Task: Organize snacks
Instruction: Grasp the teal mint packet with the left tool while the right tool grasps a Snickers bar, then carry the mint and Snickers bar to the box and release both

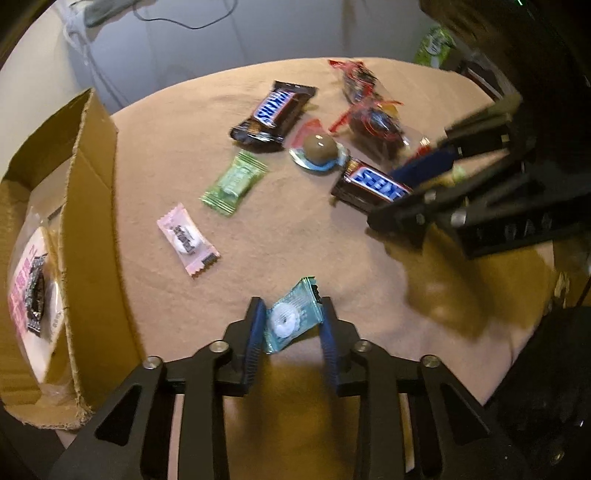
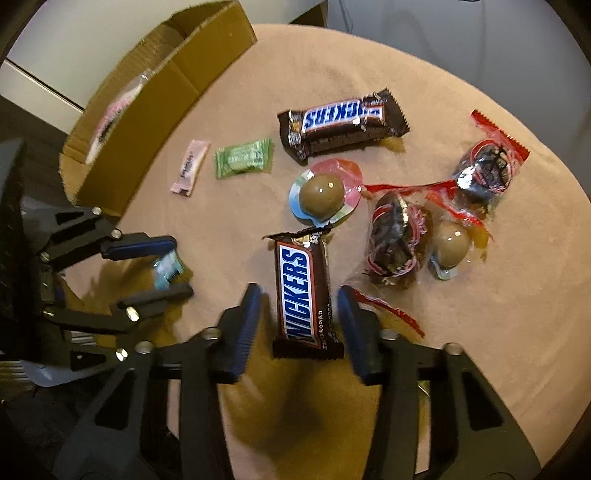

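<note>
Both tools are low and spread wide, the left tool (image 1: 293, 314) and right tool (image 2: 299, 299) gripping nothing.

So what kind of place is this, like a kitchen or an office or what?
Probably a room at home, though I can't say which. Sweets like a Snickers bar lie on a cloth-covered round table, a cardboard box at its edge and cables by the wall.
</note>
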### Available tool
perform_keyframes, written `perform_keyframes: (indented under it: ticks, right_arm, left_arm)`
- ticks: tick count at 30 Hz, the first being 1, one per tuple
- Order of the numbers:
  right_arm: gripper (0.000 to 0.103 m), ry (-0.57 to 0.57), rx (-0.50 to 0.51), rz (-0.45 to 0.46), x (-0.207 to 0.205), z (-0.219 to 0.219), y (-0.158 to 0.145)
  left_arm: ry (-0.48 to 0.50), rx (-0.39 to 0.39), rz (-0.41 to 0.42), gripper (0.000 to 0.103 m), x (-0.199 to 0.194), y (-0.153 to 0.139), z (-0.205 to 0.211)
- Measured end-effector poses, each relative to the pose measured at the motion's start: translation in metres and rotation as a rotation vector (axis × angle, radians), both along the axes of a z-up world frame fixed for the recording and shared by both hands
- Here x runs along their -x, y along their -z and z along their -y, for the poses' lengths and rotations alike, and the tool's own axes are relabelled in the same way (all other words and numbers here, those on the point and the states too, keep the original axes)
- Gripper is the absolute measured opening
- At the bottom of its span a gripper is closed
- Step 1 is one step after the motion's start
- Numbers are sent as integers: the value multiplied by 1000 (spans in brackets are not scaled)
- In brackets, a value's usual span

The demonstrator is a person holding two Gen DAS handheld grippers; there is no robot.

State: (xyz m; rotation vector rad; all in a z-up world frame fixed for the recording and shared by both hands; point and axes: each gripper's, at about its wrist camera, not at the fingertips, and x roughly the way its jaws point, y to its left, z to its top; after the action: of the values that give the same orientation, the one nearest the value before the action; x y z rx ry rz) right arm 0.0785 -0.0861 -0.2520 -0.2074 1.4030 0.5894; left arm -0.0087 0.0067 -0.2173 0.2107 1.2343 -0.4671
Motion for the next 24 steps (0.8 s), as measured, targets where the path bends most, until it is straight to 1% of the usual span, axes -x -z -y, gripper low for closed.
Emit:
perform_keyframes:
  ticks: [2,3,4,7,11,14,15,18,20,24]
  right_arm:
    - [40,-9,10,13,1,-5,1]
    - [34,-15,14,16,1,-7,1]
    - [30,-21,22,22,2,-9,1]
    - [30,-27,25,27,4,-12,1]
    - [30,-22,10,29,7,-14,-1]
    - [30,-17,-4,31,9,-12,-7]
    - [30,-16,-8,31,10,-12,-9]
    - [30,-11,-25,36,11,-4,-15]
    - [30,-7,-37,41,6,6,-21]
    - [30,0,-66,62,3,8,-37]
  left_arm:
    - [-15,10,5,14,-2,-1,-4]
    - [-26,14,6,12,-3,-1,-7]
    - [-35,20,5,10,-4,-1,-9]
    - [-84,52,-7,6,-7,-3,-20]
    - [-158,110,-26,5,-6,-2,-34]
    - [-185,131,-17,5,-1,-8,-38]
    - [-189,140,-15,5,2,-12,-48]
    - [-200,161,-3,5,4,-20,-57]
    - [-213,173,10,5,5,-26,-59]
    - [-241,190,37,5,6,-42,-65]
